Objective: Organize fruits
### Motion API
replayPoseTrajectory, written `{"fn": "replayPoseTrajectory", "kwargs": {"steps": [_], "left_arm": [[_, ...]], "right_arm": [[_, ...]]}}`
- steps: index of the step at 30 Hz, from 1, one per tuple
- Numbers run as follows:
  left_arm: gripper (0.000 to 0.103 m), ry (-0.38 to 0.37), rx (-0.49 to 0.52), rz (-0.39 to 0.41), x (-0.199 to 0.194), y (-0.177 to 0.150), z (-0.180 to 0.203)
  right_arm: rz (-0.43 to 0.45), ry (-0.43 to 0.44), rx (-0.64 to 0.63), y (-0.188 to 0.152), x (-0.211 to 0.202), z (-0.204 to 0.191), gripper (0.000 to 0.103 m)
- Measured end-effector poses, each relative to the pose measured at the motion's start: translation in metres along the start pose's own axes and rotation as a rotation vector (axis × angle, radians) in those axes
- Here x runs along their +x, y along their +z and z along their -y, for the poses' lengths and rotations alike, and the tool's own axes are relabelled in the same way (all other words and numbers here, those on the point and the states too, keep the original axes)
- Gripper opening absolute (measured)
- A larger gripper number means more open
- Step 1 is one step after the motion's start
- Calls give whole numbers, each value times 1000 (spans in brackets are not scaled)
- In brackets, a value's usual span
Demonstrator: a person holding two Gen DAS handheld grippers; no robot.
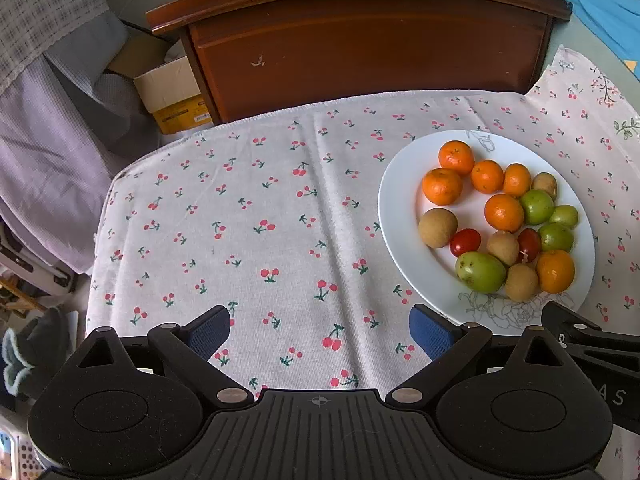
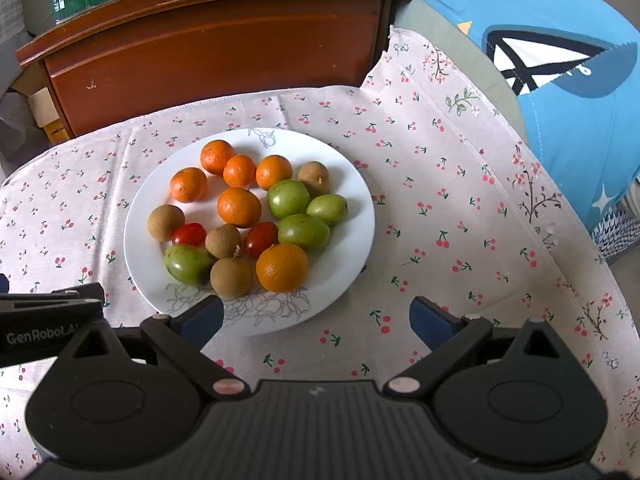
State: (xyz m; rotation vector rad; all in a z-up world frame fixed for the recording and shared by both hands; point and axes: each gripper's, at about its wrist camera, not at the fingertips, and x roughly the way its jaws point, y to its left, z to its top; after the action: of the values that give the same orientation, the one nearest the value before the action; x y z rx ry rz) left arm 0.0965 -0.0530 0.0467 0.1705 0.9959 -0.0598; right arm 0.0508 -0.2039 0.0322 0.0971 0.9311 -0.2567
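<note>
Both your left hand-held gripper (image 1: 320, 330) and right hand-held gripper (image 2: 316, 320) gape empty; approach the plate (image 2: 344, 168) fruit from above, squeezing gently.

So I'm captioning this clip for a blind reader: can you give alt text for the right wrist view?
A white plate on a cherry-print tablecloth holds a mix of small fruits: six oranges, four green fruits, four brown ones and two red tomatoes. The open right tool hovers at the plate's near edge, empty. A wooden cabinet stands behind the table.
</note>
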Motion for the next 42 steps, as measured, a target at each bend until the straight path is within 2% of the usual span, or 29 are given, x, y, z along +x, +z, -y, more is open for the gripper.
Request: {"fn": "replayPoseTrajectory", "kwargs": {"steps": [10, 20, 25, 33, 38, 40, 42], "left_arm": [[97, 19, 11, -2, -4, -6, -3], [97, 46, 21, 6, -16, -21, -11], [97, 34, 7, 13, -25, -33, -18], [97, -2, -34, 22, -43, -52, -33], [97, -31, -75, 41, -58, -59, -48], [97, -34, -84, 49, -62, -61, -53], [97, -37, -92, 54, -65, -63, -57]], "right_arm": [[1, 14, -15, -4, -2, -3, 99], [6, 54, -43, -18, -11, -7, 99], [27, 96, -41, -28, -19, -5, 99], [65, 199, -29, -55, -29, 2, 99], [62, 224, -18, -79, -27, 1, 99], [77, 256, -62, -89, -25, -6, 99], [93, 248, -130, -97, -23, -15, 100]]}}
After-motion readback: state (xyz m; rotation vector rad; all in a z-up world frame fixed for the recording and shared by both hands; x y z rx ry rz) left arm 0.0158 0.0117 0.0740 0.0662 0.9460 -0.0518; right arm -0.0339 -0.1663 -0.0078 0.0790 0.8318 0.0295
